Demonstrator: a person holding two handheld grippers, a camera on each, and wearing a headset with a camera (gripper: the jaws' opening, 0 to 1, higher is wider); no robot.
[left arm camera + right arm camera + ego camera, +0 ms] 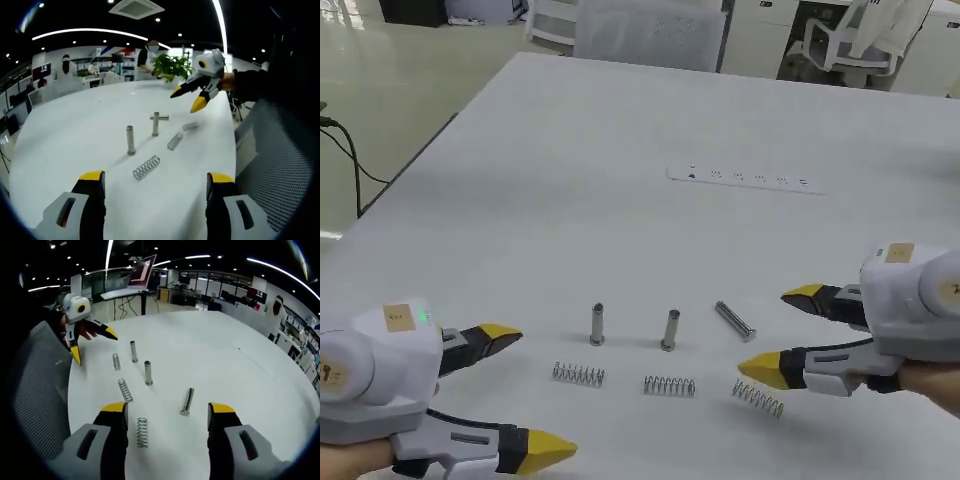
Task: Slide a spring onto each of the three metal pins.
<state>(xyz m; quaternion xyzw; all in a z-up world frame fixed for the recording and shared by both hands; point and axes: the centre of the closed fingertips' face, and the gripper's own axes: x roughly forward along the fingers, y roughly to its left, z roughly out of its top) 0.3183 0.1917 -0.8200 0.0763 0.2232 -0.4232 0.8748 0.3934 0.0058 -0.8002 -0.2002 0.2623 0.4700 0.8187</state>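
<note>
1. Left gripper (525,392): nearest item, low at the left of the head view. Jaws spread, holding nothing, near the left spring (578,374).
2. Right gripper (782,330): jaws spread, empty. It hovers by the right spring (758,398), which in the right gripper view lies between the jaws, close to one of them.
3. Step in hand, as judged: first pick-up. No spring sits on a pin yet.
4. Method, upright pins: pinch a spring lightly across its coils near one end, so the wire is not crushed and the bore stays open. Turn its axis in line with the pin, then lower it over the tip.
5. Method, fallen pin: one gripper likely needs to steady or stand the pin while the other threads the spring along the shaft. The round shaft may roll if nudged.
6. Springs, three: short, open-coiled bright wire, lying on their sides in a row on the white surface (620,200). The middle spring (669,385) lies between the other two, and each lies near its pin but apart from it.
7. Pins, three: slim grey metal with a flanged end. The left pin (597,325) and middle pin (670,330) stand upright on their flanges. The right pin (733,320) lies on its side, flange towards the right gripper.
</note>
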